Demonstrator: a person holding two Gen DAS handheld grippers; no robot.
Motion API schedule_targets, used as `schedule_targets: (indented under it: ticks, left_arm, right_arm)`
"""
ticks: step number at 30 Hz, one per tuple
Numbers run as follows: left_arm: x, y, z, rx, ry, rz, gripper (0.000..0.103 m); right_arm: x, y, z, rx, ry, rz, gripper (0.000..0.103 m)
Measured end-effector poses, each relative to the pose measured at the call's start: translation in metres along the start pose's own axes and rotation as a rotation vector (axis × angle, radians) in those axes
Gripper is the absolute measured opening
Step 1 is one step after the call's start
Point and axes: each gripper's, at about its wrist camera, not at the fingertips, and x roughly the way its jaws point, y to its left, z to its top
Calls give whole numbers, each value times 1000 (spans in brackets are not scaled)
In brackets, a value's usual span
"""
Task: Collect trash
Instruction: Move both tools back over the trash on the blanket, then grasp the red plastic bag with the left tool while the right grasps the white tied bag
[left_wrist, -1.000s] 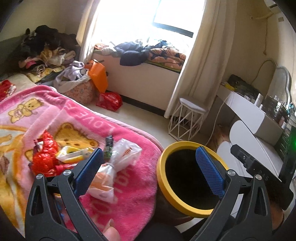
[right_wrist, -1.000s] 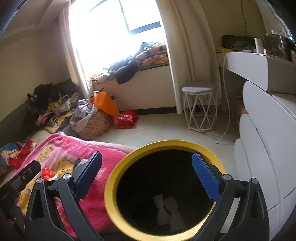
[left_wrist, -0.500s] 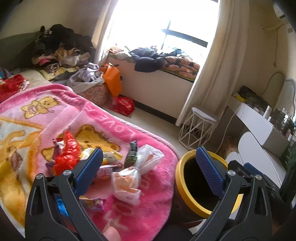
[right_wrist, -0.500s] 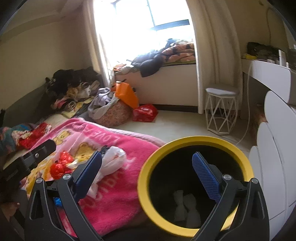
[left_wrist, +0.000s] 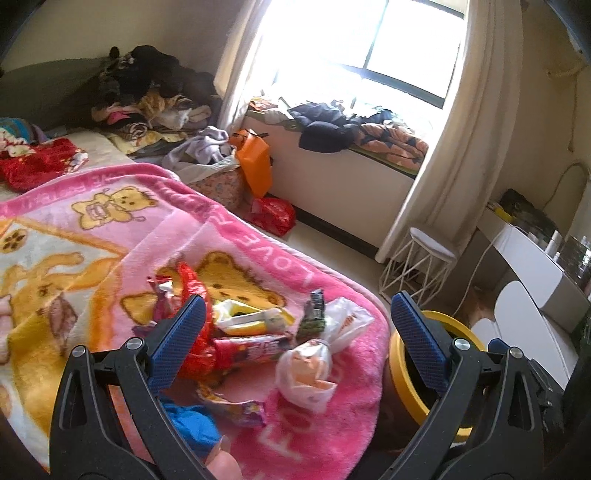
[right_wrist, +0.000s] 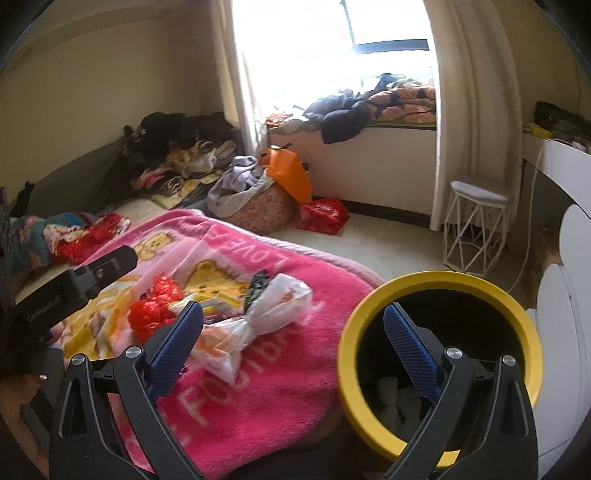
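Centre-frame on the pink blanket (left_wrist: 110, 266), the knotted white plastic bag (left_wrist: 314, 365) looks light, soft and slippery; its twisted neck seems the best hold. Left gripper (left_wrist: 295, 347) and right gripper (right_wrist: 291, 350) gape wide, empty. Yellow-rimmed bin (right_wrist: 443, 280) lower right.

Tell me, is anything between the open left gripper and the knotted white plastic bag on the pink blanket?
Nothing visible. The left gripper is open, and the knotted white plastic bag lies uncovered on the pink blanket, beside other wrappers.
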Motion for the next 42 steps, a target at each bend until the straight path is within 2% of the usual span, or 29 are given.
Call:
schedule_targets:
  ticks: [12, 20, 26, 34, 40, 42]
  left_arm:
    - [-2, 45, 2, -33, 12, 87, 92]
    - [6, 77, -7, -68, 68, 130, 92]
    - [17, 87, -15, -94, 116, 126, 92]
    - [39, 90, -18, -99, 176, 108, 72]
    - [52, 88, -21, -96, 214, 113, 63]
    - [54, 86, -21, -90, 218, 112, 60]
  right_arm:
    - [33, 48, -11, -89, 77, 79, 96]
    - [65, 64, -21, -98, 153, 82, 96]
    - [93, 66, -30, -78, 224, 77, 96]
    - [129, 64, -36, 8, 302, 75, 96]
    - [151, 67, -40, 52, 356, 102, 96]
    - [153, 64, -43, 74, 356, 114, 92]
